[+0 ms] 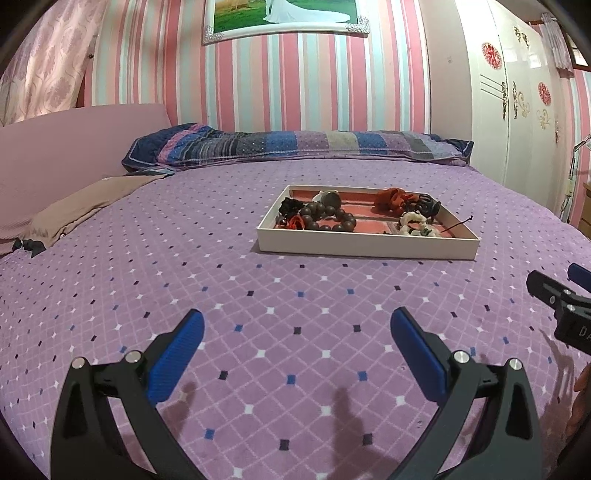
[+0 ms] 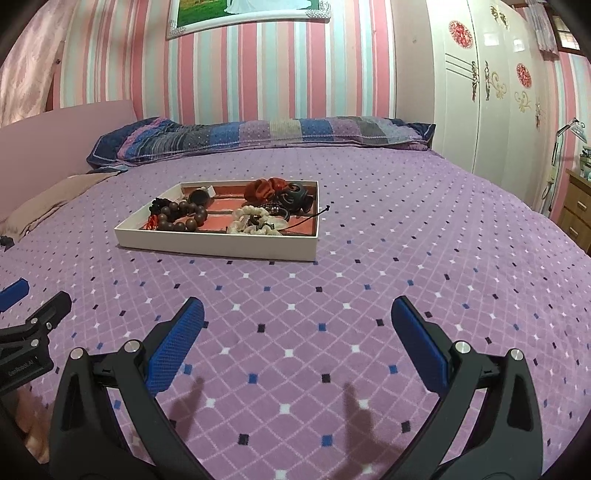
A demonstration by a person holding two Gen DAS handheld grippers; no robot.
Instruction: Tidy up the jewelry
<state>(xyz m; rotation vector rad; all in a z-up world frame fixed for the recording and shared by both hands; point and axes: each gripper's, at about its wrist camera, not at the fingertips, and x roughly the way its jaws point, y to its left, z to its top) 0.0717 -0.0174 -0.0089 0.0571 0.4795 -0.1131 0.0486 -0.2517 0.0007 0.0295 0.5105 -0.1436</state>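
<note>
Two tools hang low over the bed [image 1: 221,280], each empty with its blue pads wide apart: the left tool [image 1: 297,328] and the right tool [image 2: 297,317], side by side, each showing only as a cut-off black edge in the other's view. Their shadows fall on the purple diamond-patterned cover just under the fingers. A bit of a hand shows at the frame edge in both views, too cropped to read. Well ahead, on the cover, lies the tray [image 2: 221,245], white-walled with a red floor, nearer the right tool's line than the left's. In it the jewelry is heaped: a dark bead bracelet [image 2: 184,218] at the left, a cream scrunchie [image 2: 255,221] at the front, a red scrunchie [image 2: 264,188] and a black clip [image 2: 293,195] at the back. Smaller pieces are tangled among these and hard to tell apart. A thin dark cord [image 2: 317,214] sticks out over the right wall. Beyond lie a striped pillow [image 1: 295,146], the striped wall, a half-cropped picture [image 1: 284,16] and a white wardrobe [image 1: 517,110].
</note>
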